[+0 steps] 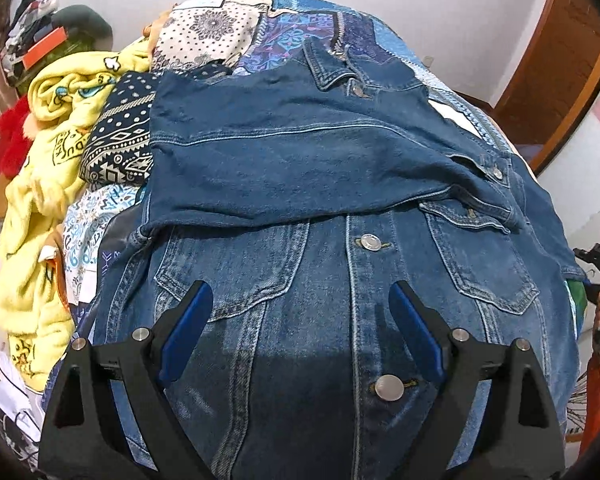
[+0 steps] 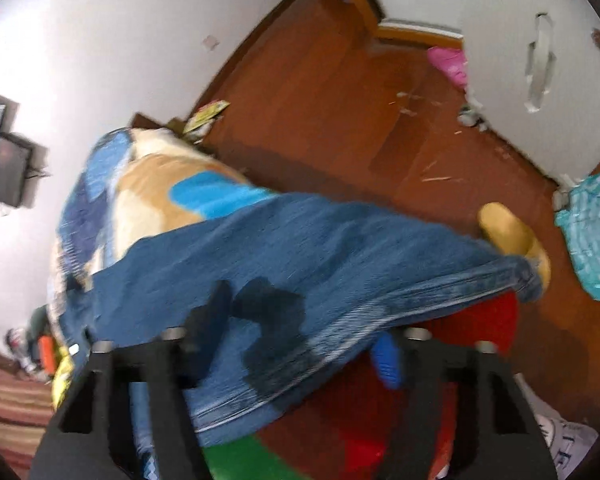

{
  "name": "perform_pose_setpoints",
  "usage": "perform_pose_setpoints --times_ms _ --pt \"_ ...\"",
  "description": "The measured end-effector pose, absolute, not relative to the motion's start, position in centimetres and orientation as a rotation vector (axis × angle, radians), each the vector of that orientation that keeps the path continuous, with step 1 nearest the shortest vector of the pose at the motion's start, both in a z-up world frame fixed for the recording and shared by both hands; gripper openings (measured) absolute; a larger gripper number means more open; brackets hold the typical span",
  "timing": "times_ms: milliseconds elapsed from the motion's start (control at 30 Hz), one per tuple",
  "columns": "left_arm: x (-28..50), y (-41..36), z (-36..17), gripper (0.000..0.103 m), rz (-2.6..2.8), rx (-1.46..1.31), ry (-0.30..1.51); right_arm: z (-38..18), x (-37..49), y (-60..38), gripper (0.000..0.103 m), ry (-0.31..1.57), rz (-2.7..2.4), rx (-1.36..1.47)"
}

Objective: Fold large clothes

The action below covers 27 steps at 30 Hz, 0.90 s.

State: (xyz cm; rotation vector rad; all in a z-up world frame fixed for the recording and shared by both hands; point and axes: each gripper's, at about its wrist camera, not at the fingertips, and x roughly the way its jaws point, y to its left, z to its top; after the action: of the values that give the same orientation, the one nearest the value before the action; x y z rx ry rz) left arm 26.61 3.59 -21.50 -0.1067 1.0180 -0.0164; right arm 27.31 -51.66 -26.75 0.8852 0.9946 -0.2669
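Observation:
A blue denim jacket (image 1: 320,208) lies front-up on the bed, with one sleeve folded across its chest. My left gripper (image 1: 300,300) hovers just above the jacket's button placket, jaws wide open and empty. In the right wrist view, my right gripper (image 2: 300,320) is open at the jacket's hanging edge (image 2: 300,240); the denim lies between the fingers, its left finger (image 2: 212,320) over the cloth and its right finger (image 2: 386,356) under the hem. The view is blurred.
A patchwork bedspread (image 1: 260,28) covers the bed. A yellow printed garment (image 1: 48,184) and a navy patterned cloth (image 1: 120,136) are heaped on the left. Wooden floor (image 2: 340,100), a yellow slipper (image 2: 512,232), a turquoise cloth (image 2: 596,232) and a white wardrobe (image 2: 540,60) lie beyond the bed edge.

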Motion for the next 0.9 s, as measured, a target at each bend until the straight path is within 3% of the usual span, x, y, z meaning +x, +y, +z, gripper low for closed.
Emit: perform_pose_setpoints --times_ms 33,67,233,667,900 --pt "26.6 3.6 -21.4 0.09 -0.021 -0.106 1.016 -26.5 27.3 -51.8 0.031 0.995 -0.295 0.871" --pt "26.5 3.5 -21.4 0.09 -0.025 -0.106 1.015 -26.3 27.3 -51.9 0.026 0.993 -0.313 0.861" --pt "26.3 3.8 -21.5 0.09 -0.03 -0.112 1.012 -23.4 26.9 -52.0 0.012 0.919 -0.302 0.835" --pt "25.1 5.7 -21.0 0.09 -0.045 -0.138 0.965 -5.4 31.4 -41.6 0.01 0.625 -0.011 0.594" --pt "24.0 7.3 -20.1 0.09 -0.056 -0.158 0.927 -1.3 35.4 -29.5 0.01 0.597 0.222 0.493"
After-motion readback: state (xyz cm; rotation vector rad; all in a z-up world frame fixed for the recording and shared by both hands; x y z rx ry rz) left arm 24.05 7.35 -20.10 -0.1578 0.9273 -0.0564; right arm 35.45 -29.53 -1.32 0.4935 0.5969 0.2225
